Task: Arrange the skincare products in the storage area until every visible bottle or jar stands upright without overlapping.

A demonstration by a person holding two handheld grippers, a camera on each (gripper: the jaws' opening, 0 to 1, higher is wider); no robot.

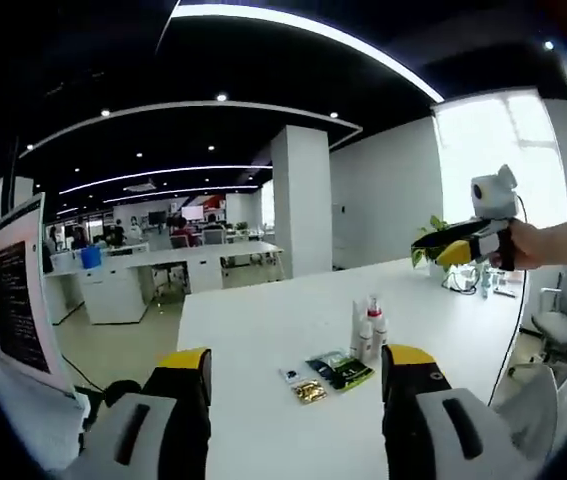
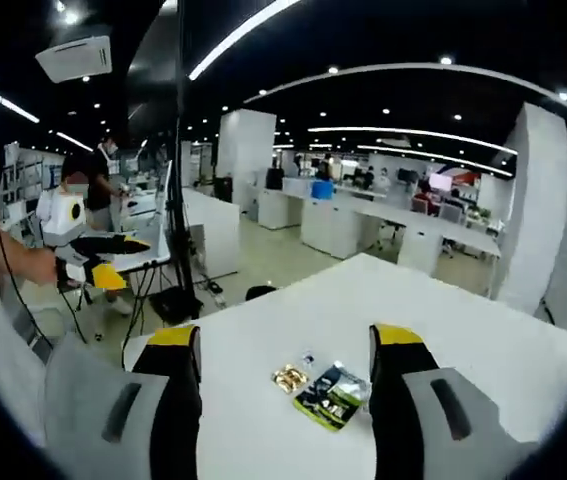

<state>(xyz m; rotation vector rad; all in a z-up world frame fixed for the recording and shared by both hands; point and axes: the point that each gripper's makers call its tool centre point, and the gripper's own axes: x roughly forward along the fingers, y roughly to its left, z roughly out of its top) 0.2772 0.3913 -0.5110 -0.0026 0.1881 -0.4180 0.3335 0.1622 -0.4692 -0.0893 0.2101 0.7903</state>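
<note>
The left gripper (image 1: 296,385) and the right gripper (image 2: 285,370) are both wide open and hold nothing, and ahead of them on the white bench (image 1: 263,320) lie sachets (image 1: 338,371) beside small upright bottles (image 1: 368,330).

Open-plan office: rows of white desks (image 2: 343,225), ceiling light strips (image 1: 303,30).
</note>
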